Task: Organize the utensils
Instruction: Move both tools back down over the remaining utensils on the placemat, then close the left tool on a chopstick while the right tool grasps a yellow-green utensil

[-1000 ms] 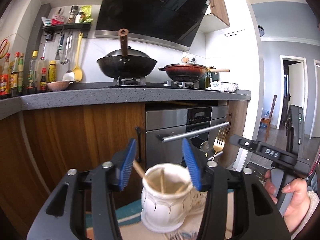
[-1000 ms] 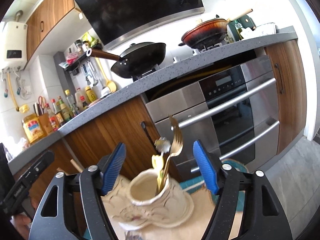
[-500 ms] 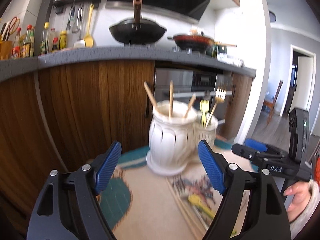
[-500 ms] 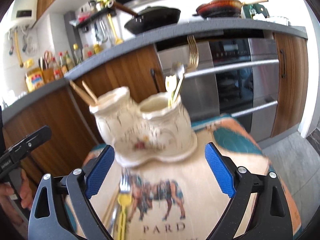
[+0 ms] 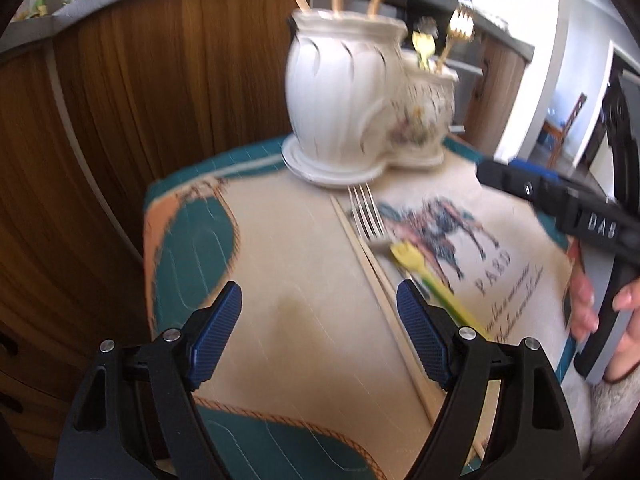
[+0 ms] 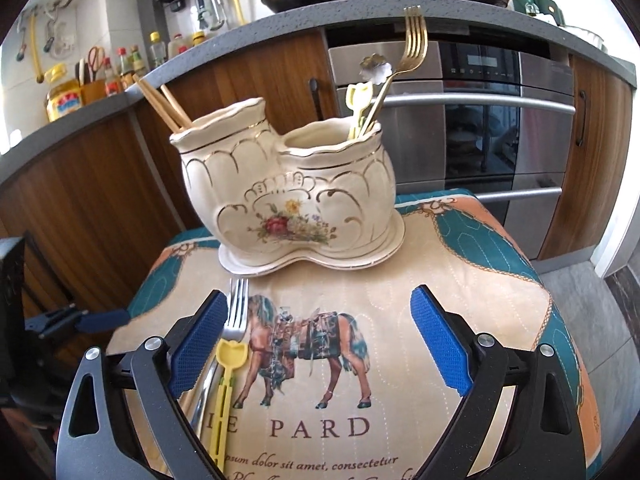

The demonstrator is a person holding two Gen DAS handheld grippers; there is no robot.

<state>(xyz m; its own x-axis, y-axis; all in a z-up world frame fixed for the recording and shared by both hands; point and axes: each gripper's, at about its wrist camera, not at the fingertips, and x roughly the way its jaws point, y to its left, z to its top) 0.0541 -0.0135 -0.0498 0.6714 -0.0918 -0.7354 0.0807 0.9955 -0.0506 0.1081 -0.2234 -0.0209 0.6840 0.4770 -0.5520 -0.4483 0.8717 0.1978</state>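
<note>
Hovering left tongs (image 5: 318, 340), right tongs (image 6: 318, 346), both spread empty over cloth (image 6: 460, 280)

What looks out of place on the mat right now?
Nothing damaged or spilled. A silver fork, yellow fork and chopsticks lie loose on the mat before the upright holder.

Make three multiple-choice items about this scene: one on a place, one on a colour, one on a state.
1. Where does the silver fork lie?
A. on the mat before the holder
B. in the holder
C. on the counter

2. What colour is the plastic fork on the mat?
A. red
B. yellow
C. black

3. The right hand-held gripper is:
A. shut on a fork
B. shut on chopsticks
C. open

Answers: 1 A, it rests flat in front of the ceramic holder; 2 B, its handle is yellow; 3 C, its blue pads stand wide apart, nothing between.
</note>
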